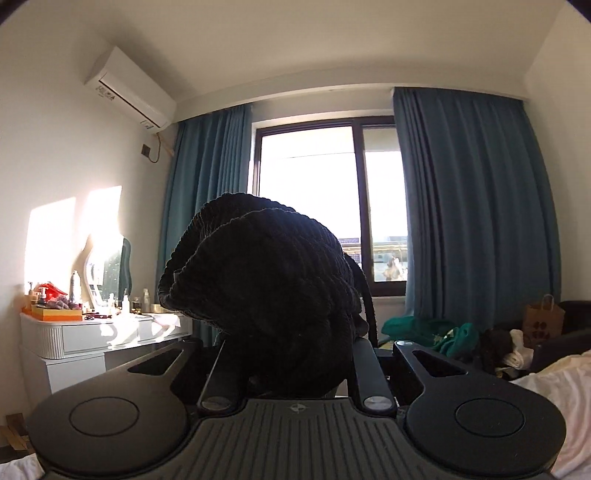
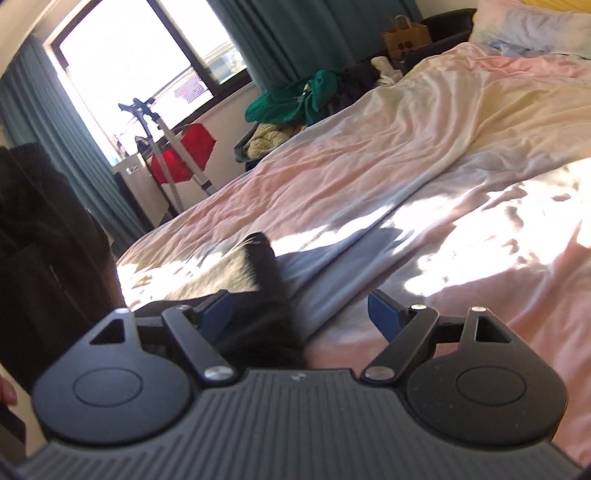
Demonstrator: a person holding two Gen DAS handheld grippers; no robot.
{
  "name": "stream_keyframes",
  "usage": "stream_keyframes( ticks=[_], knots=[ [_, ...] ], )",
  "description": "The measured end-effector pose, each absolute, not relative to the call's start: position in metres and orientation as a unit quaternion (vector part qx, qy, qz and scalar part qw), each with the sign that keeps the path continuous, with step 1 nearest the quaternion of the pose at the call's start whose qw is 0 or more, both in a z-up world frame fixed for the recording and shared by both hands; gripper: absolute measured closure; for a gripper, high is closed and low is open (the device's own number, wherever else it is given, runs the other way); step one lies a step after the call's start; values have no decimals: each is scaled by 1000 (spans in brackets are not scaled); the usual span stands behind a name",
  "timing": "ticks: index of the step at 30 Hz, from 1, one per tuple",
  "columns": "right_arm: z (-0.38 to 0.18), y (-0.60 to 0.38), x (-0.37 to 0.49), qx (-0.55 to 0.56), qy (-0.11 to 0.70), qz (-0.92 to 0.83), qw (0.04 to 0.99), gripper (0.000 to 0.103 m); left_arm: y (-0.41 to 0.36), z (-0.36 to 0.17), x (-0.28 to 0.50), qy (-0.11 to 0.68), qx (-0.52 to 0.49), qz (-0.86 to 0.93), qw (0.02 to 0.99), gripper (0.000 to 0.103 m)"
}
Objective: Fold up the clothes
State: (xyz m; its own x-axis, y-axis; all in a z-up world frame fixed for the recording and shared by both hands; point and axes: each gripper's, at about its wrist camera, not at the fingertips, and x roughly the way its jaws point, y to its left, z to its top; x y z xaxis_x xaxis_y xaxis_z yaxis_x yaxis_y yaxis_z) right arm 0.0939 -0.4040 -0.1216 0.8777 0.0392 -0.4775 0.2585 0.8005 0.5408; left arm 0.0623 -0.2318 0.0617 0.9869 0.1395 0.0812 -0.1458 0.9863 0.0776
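Observation:
A black ribbed knit garment (image 1: 266,288) is bunched between the fingers of my left gripper (image 1: 288,369), which is shut on it and holds it up in the air toward the window; the fingertips are hidden by the cloth. In the right wrist view the same garment hangs at the left (image 2: 44,236), and one dark end of it (image 2: 262,280) lies on the bed between the blue pads (image 2: 384,314) of my right gripper (image 2: 301,310). The right jaws stand wide apart, low over the pink sheet (image 2: 406,155).
A white dresser (image 1: 96,339) with bottles and a mirror stands at the left. Green clothes (image 2: 291,99) and a yellow knit (image 2: 273,138) are piled beyond the bed. A steamer stand (image 2: 162,147), a paper bag (image 2: 404,35) and blue curtains (image 1: 472,206) are near the window.

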Motion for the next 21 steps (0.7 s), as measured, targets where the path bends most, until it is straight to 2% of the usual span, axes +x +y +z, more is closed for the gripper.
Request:
stream_keyframes(
  ticks=[9, 12, 15, 16, 17, 19, 21],
  knots=[
    [-137, -480, 76, 458, 168, -92, 868, 18, -325, -81, 84, 56, 211, -19, 976, 85],
    [-139, -477, 82, 471, 160, -58, 866, 18, -338, -102, 82, 68, 247, -35, 966, 83],
    [-144, -473, 91, 500, 160, -10, 851, 18, -328, -116, 74, 80, 281, -54, 955, 73],
    [-146, -471, 93, 505, 160, 1, 848, 18, -320, -118, 72, 84, 292, -59, 951, 58],
    [-146, -469, 95, 508, 158, 9, 846, 18, -311, -119, 69, 87, 302, -64, 947, 35],
    [-146, -466, 97, 514, 157, 30, 843, 18, -291, -121, 63, 94, 321, -73, 939, 15],
    [-145, -461, 98, 513, 161, 48, 842, 18, -271, -122, 58, 101, 341, -82, 931, 11]
  ],
)
